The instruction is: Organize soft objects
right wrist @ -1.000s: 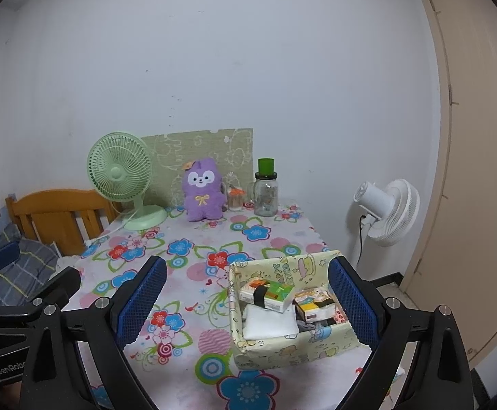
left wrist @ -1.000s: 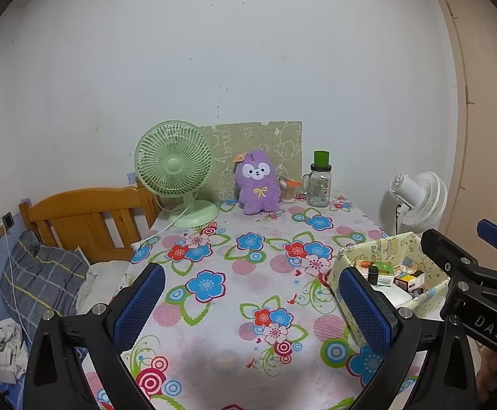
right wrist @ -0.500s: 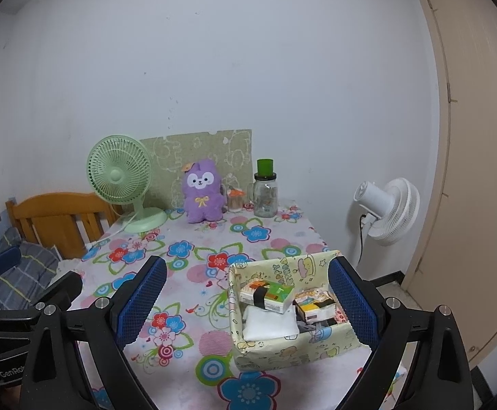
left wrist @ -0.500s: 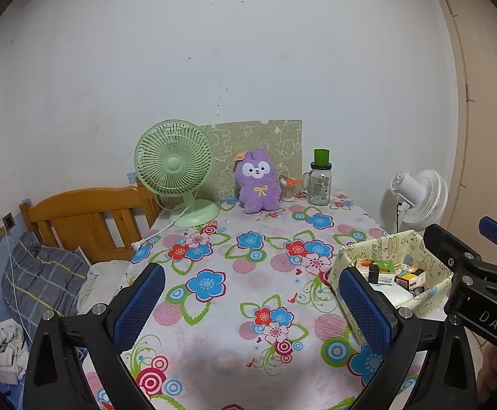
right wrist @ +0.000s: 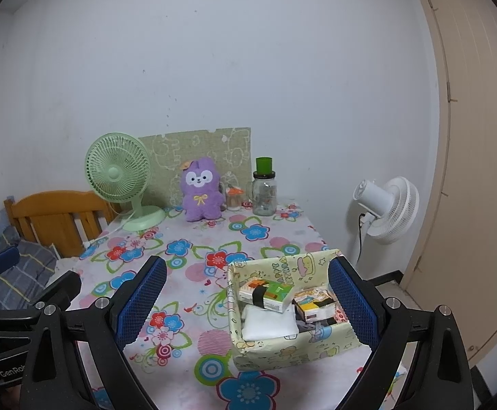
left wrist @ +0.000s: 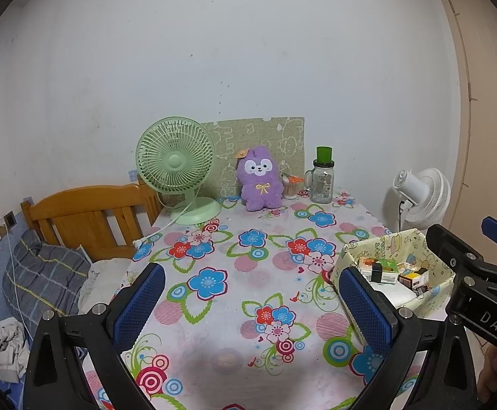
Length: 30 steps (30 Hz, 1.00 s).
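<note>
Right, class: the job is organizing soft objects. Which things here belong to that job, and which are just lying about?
Belongs to the job:
- purple plush toy
- patterned fabric box, already holding small packs
- left gripper and right gripper, both open and holding nothing

Just lying about:
- green desk fan
- glass jar with green lid
- white floor fan

The left gripper point(left wrist: 252, 304) hangs at the near left with its jaws spread wide and nothing between them. The right gripper point(right wrist: 246, 302) is level beside it at the near right, jaws equally wide and empty, both pointing far.
</note>
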### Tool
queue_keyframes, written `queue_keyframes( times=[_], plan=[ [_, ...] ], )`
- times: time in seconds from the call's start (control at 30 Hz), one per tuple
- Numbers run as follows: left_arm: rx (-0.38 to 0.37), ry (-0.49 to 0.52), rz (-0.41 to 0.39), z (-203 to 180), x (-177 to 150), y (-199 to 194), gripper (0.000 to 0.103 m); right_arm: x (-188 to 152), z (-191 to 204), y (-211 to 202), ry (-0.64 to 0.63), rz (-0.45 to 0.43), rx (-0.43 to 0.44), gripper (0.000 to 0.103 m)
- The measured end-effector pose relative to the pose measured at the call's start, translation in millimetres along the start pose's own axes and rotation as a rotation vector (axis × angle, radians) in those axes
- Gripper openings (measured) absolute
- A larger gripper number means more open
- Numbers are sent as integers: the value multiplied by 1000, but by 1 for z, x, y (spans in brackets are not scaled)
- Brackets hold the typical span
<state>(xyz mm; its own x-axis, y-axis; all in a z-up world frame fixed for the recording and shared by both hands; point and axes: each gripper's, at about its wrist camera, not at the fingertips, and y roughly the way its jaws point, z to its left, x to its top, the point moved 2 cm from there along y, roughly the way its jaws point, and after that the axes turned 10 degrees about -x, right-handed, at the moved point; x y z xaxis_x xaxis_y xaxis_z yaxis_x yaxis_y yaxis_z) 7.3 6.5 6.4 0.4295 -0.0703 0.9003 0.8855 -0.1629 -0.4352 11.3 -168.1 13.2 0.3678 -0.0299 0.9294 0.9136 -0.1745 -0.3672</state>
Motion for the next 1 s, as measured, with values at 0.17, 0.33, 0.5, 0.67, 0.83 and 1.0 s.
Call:
queue_keyframes(
  times=[0.17, 0.33, 0.5, 0.67, 0.83, 1.0],
  plan=[
    [0, -2, -1, 0, 1, 1, 103, 0, 1, 1, 3, 6, 1, 97],
    [0, -2, -6, 1, 0, 1, 103, -1, 1, 1, 4, 3, 2, 97],
    [1, -1, -2, 0, -1, 1, 103, -2, 0, 3, 11, 8, 3, 97],
    [0, -3, 2, 0, -2, 3, 103, -2, 2, 2, 1, -2, -9, 97],
    [2, -7, -16, 1, -3, 1, 103, -1, 2, 1, 8, -12, -4, 97],
    [2, -12, -14, 1, -4, 0, 103, 0, 2, -1, 9, -21, -5, 97]
  ],
)
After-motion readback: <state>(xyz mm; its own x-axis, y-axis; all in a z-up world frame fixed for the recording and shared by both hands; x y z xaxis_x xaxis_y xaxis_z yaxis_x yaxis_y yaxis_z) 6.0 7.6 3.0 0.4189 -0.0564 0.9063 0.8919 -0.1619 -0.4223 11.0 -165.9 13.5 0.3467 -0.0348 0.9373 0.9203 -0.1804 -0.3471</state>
